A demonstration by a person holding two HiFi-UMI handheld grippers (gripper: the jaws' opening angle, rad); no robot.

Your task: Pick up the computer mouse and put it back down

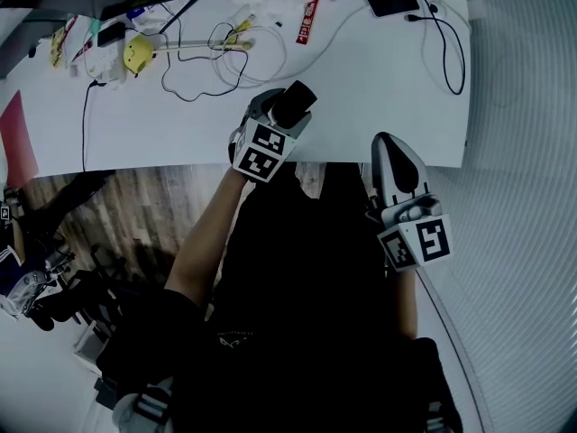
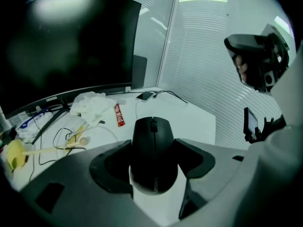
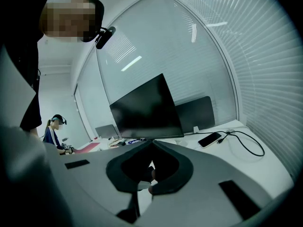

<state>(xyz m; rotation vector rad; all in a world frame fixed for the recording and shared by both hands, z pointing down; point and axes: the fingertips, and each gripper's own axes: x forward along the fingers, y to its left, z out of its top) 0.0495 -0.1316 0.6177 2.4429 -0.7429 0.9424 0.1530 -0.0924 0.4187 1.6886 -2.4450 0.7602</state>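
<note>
A black computer mouse (image 2: pixel 152 145) sits clamped between the jaws of my left gripper (image 2: pixel 152 167), its scroll wheel pointing away. From the head view, the left gripper (image 1: pixel 287 113) holds the mouse (image 1: pixel 297 97) over the near part of the white desk (image 1: pixel 379 79), seemingly off its surface. My right gripper (image 1: pixel 389 144) hangs at the desk's near edge to the right, shut and holding nothing. In its own view the right gripper (image 3: pixel 150 170) shows its jaws meeting, with nothing between them.
A dark monitor (image 2: pixel 71 46) stands at the back of the desk. A phone (image 1: pixel 392 3) on a cable lies at the far right corner. Looped cables (image 1: pixel 207 61), a yellow object (image 1: pixel 138 54), a red packet (image 1: pixel 308 18) and crumpled tissue (image 2: pixel 90 103) lie further left.
</note>
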